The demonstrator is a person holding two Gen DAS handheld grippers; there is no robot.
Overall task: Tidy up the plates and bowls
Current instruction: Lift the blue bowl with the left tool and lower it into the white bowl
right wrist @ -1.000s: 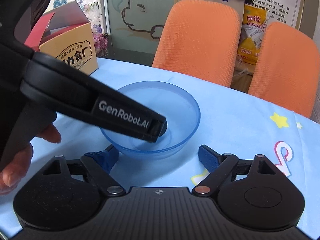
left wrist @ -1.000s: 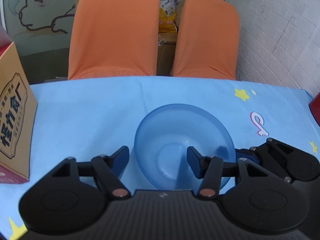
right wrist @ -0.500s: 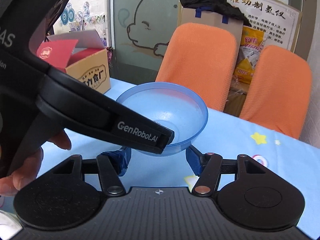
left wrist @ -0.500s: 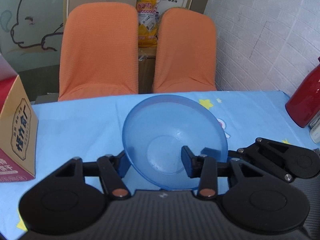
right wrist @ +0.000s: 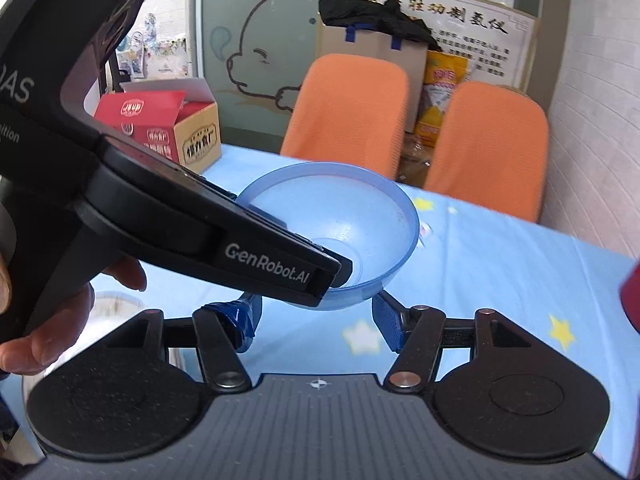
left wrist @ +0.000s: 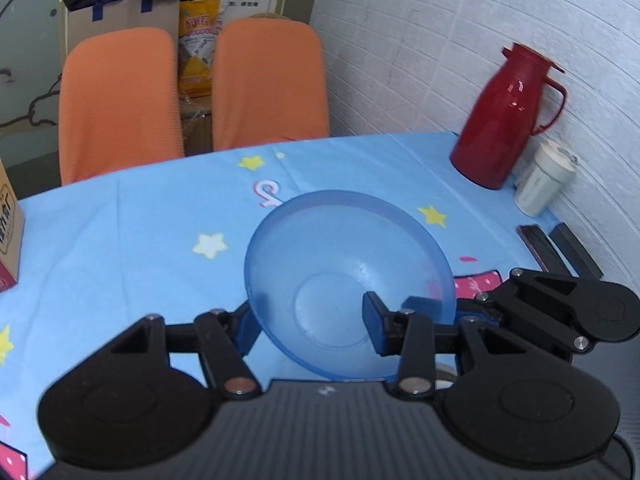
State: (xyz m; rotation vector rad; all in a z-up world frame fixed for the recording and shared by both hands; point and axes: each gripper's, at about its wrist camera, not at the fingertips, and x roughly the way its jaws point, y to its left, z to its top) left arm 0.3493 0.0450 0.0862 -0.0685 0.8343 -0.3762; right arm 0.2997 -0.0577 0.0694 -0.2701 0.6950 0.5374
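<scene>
Above the blue tabletop [left wrist: 132, 248], the blue bowl [left wrist: 348, 264] is gripped at opposite rims by left tongs [left wrist: 310, 322] and right tongs [right wrist: 316, 324], tilted between them.

Likely an office break room — posters [right wrist: 456, 12], orange chairs [left wrist: 120, 100], thermos [left wrist: 508, 116].

Dining corner, daylight, white brick wall [left wrist: 460, 52].
Two orange chairs [left wrist: 120, 104] behind table under blue star-print cloth [left wrist: 120, 240]; frosted glass panel with cartoon animal [right wrist: 260, 48]; printed poster [right wrist: 452, 4] above cardboard box [right wrist: 380, 48].
</scene>
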